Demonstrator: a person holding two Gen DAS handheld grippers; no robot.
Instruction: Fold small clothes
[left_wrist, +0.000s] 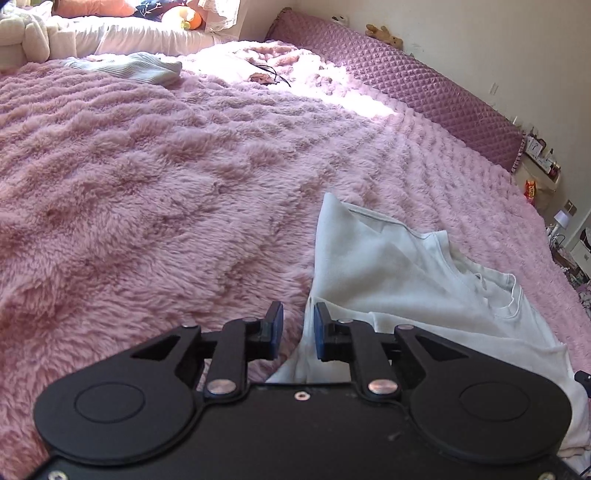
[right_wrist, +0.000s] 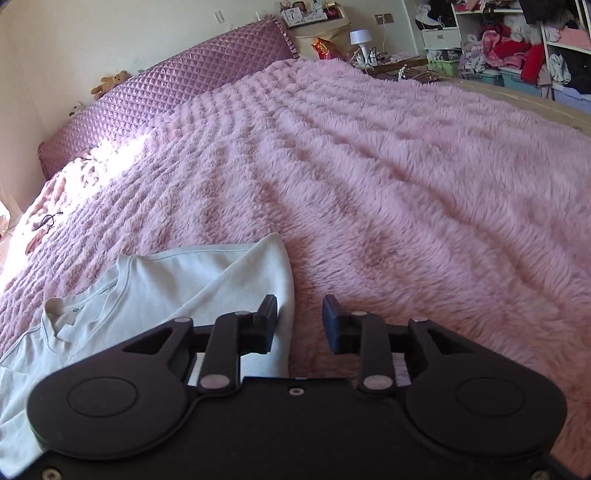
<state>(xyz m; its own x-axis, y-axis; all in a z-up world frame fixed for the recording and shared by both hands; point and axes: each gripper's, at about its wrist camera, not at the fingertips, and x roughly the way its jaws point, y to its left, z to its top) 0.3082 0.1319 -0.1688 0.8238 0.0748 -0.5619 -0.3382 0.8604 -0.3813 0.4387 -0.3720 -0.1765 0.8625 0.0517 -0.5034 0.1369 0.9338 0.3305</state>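
Note:
A small white T-shirt (left_wrist: 388, 273) lies partly folded on the fluffy pink blanket (left_wrist: 184, 184), its sleeve folded over the body and its collar toward the right. My left gripper (left_wrist: 298, 328) is low over the shirt's left edge. Its jaws stand a little apart, with the cloth edge lying loose in the gap beside the right pad. In the right wrist view the same shirt (right_wrist: 166, 280) fills the lower left. My right gripper (right_wrist: 300, 321) straddles its right edge, with the jaws apart and not pressing the cloth, which lies by the left pad.
A pale ribbed garment (left_wrist: 136, 68) lies at the far side of the blanket (right_wrist: 406, 184), near a black cord (left_wrist: 273, 74). A quilted purple cushion (right_wrist: 166, 85) runs along the wall. Shelves stuffed with clothes (right_wrist: 517, 44) and a small lamp (right_wrist: 360, 38) stand beyond the bed.

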